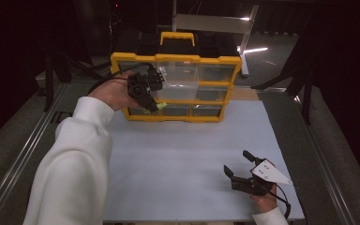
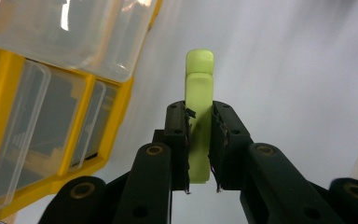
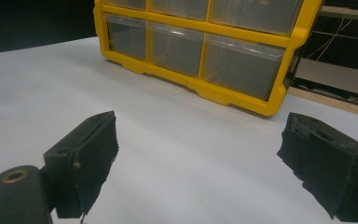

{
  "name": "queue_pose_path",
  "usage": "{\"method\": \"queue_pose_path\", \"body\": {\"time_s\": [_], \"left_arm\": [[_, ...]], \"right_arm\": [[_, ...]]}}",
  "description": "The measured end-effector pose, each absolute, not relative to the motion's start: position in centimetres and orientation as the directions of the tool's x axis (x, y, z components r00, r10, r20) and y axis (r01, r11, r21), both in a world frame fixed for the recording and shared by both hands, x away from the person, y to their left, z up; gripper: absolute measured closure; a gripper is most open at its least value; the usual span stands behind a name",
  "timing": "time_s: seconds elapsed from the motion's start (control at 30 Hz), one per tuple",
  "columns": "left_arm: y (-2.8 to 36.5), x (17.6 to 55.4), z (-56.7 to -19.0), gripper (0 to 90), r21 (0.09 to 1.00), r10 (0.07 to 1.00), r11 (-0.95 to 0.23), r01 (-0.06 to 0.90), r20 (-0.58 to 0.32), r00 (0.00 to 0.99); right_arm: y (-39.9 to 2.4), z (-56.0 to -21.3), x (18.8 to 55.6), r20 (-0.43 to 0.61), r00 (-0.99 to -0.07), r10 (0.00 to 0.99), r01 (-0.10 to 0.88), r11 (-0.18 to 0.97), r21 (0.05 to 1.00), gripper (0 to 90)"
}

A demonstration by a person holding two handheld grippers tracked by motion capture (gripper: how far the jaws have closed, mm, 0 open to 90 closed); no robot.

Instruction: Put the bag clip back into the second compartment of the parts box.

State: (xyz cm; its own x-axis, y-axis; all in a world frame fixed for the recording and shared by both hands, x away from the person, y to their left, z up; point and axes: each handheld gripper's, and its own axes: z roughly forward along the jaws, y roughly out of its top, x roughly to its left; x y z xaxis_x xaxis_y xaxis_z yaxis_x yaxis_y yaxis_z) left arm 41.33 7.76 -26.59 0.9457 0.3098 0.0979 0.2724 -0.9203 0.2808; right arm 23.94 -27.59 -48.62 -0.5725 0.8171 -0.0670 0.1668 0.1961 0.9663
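Note:
My left gripper (image 1: 149, 103) is shut on a small light-green plastic piece (image 2: 199, 116), which stands up between its pads (image 2: 185, 140) and sticks out past them. In the high view the green piece (image 1: 160, 107) shows at the jaw tips, held in front of the lower left drawers of a yellow organizer case (image 1: 176, 59). The case (image 2: 116, 107) stands upright at the far side of the white table (image 1: 183, 150), with clear drawers. My right gripper (image 1: 238, 163) rests at the near right of the table, open, nothing between its pads (image 3: 91, 154). It faces the case (image 3: 279, 70).
A metal frame (image 1: 215, 22) stands behind the case in the dark. Rails run along both sides of the table, and dark floor lies beyond. A white sleeve (image 1: 75, 164) comes in from the lower left.

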Motion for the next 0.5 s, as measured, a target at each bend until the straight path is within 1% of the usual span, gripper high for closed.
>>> {"method": "queue_pose_path", "body": {"time_s": [0.4,0.5], "left_arm": [[7.3,41.6,-25.3,78.6,0.277,0.313,-0.921,0.274,0.107,0.944],[7.2,41.6,-24.9,78.6,0.289,0.322,-0.915,0.282,0.102,0.941]], "right_arm": [[-27.6,-48.6,23.9,-0.066,-0.574,0.816,0.167,0.196,0.966,10.5],[-27.6,-48.6,23.9,-0.062,-0.574,0.817,0.17,0.193,0.966,10.5]]}}
